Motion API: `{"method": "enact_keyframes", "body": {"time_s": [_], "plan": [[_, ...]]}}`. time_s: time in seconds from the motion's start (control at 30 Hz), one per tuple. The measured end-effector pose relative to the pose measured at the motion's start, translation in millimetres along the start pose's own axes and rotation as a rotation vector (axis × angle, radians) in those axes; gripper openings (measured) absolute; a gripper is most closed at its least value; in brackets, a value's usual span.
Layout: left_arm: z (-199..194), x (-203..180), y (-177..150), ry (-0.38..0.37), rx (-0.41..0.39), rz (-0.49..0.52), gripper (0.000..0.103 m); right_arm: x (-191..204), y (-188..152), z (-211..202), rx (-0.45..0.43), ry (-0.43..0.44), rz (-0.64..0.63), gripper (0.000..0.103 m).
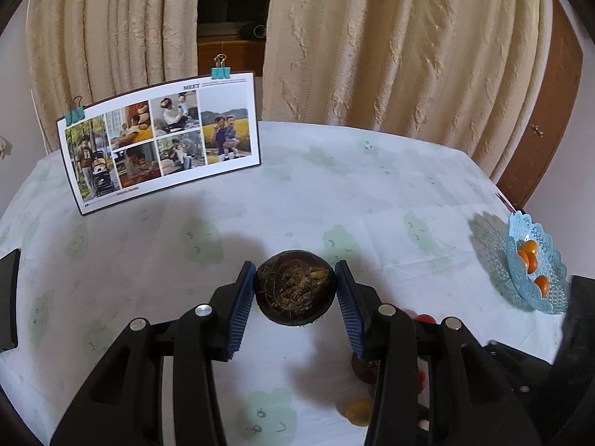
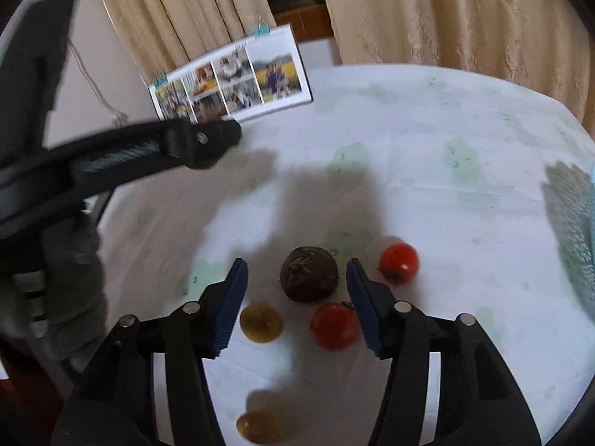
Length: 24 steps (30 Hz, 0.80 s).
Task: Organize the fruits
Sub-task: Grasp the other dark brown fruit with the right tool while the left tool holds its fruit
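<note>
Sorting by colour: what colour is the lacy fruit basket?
Light blue basket, clearest in the left wrist view.

Dark brown fruit [image 1: 295, 287] raised off the table; another brown fruit [image 2: 309, 273], two red tomatoes [image 2: 334, 325] lying below

free: tablecloth [image 1: 334, 186] centre; blocked: photo card [image 1: 160, 141] far-left | basket [image 1: 535, 267] right

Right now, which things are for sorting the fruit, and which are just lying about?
For the job:
- brown fruit held in the left tongs
- brown fruit on the table, between the open right tongs
- red fruits
- yellow fruits
- blue basket with orange fruits

Just lying about:
- photo card
- curtains
</note>
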<state>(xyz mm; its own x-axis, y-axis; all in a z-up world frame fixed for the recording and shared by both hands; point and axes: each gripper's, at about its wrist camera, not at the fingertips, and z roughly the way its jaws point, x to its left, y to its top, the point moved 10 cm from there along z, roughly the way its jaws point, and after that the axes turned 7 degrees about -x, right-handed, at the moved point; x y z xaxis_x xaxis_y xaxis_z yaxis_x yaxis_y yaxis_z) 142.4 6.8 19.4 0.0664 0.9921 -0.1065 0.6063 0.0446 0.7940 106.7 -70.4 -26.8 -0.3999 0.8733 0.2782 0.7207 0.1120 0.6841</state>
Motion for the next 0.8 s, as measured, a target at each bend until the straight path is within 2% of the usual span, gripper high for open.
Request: {"method": "enact_keyframes", "body": {"time_s": [0.27, 0.37, 0.43, 0.5, 0.8], "plan": [[-1, 7, 1, -0.003, -0.002, -0.017, 0.044, -4, -7, 32, 0.081, -0.057, -0.018, 0.05], [-1, 7, 0, -0.004, 0.001, -0.016, 0.044, -5, -9, 34, 0.086, -0.084, -0.048, 0.048], [0, 5, -1, -0.005, 0.004, -0.014, 0.044, -5, -10, 34, 0.083, -0.103, -0.064, 0.041], [0, 4, -1, -0.005, 0.004, -0.011, 0.044, -6, -10, 33, 0.083, -0.104, -0.061, 0.041], [1, 2, -2, -0.004, 0.004, -0.006, 0.044, -20, 13, -5, -0.025, -0.1, 0.0, 0.041]]}}
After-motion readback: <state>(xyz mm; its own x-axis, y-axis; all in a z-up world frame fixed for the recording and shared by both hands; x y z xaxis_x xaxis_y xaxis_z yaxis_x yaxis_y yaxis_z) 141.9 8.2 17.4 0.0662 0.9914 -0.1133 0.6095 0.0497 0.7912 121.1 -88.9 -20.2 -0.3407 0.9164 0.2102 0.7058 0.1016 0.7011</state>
